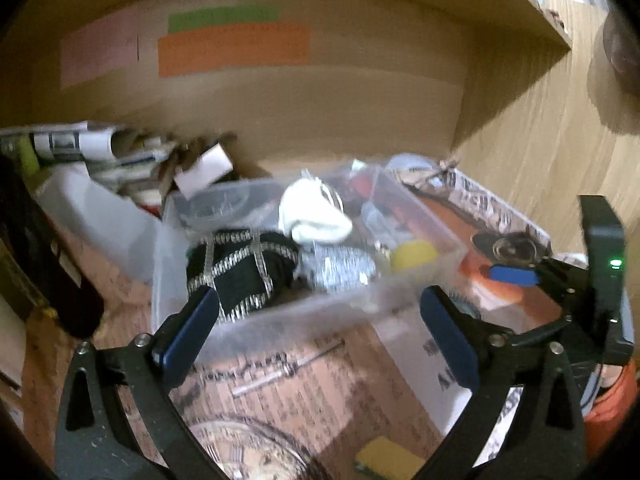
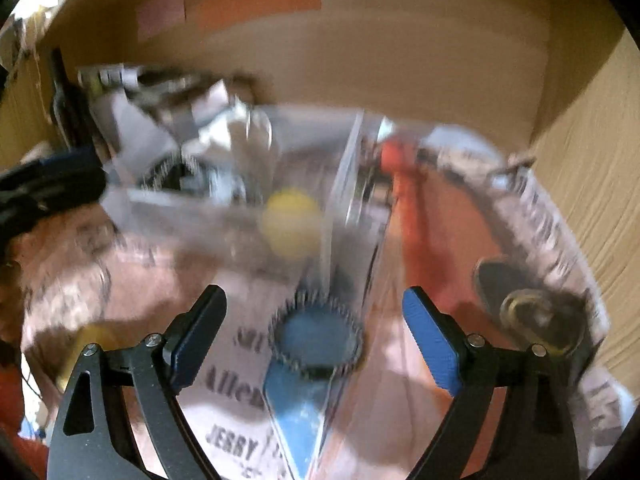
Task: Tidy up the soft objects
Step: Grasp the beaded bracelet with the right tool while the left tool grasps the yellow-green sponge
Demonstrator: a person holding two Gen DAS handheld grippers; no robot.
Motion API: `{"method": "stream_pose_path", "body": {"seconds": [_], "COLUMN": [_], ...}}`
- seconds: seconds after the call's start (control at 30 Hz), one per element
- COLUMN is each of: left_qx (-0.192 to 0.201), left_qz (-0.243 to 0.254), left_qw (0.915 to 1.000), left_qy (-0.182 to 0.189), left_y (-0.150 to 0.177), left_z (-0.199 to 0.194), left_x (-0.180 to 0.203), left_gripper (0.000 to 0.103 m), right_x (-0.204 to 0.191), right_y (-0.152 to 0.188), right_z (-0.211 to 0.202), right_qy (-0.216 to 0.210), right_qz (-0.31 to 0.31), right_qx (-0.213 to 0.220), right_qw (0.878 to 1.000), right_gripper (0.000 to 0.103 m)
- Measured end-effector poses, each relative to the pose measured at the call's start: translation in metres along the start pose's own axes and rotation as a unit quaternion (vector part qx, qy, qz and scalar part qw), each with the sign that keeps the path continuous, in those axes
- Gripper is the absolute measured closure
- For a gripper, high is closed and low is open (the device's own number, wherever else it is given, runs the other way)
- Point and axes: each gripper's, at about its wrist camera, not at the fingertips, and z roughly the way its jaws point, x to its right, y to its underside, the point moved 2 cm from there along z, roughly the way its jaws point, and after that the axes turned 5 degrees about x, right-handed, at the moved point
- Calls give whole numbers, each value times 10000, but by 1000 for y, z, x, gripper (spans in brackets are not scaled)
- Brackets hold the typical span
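Centrally, a black rolled fabric bundle with silver glitter stripes point(image 1: 240, 272) lies in the near-left corner of a clear plastic storage bin point(image 1: 280, 316), its long axis running from lower left to upper right in the left wrist view. Just behind it rests a white soft fabric piece point(image 1: 312, 216), touching a silver glittery fabric wad point(image 1: 340, 272); a yellow round ball point(image 1: 412, 254) sits at the bin's right end. The left gripper point(image 1: 316, 336) hovers at the bin's near wall with jaws spread wide and gripping nothing; the black bundle lies just beyond its left finger point(image 1: 188, 328). The right gripper point(image 2: 316, 336) is likewise spread wide and empty, pointing at the bin's near corner, with the ball ahead of the jaws and a blue serrated disc point(image 2: 316, 336) between them, seen through blurred plastic. Both tools point forward and slightly downward. Printed newspaper point(image 1: 304, 396) covers the surface under the bin, inside a brown cardboard-walled enclosure point(image 1: 320, 92) bearing an orange paper strip point(image 1: 234, 50).
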Motion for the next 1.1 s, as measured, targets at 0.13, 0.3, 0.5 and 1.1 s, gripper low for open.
{"method": "stream_pose_path", "body": {"seconds": [0.13, 0.3, 0.5, 1.1], "left_qx": [-237, -412, -618, -862], "left_qz": [-2, 20, -4, -349], "left_qw": [9997, 9991, 9978, 9937], "left_qy": [44, 97, 222, 624], "left_y": [20, 39, 62, 97], "left_z": [1, -3, -7, -19], "left_x": [4, 11, 21, 32], "left_gripper": [1, 1, 1, 42], "right_x": [4, 5, 7, -15], "right_y": [11, 13, 19, 31], "right_z": [15, 15, 5, -52], "right_qy": [14, 117, 279, -153], "right_qz": [-17, -122, -42, 254], "right_qx": [-364, -396, -245, 581], "right_qw": [9993, 9991, 9993, 9979], "right_gripper": [16, 43, 84, 91]}}
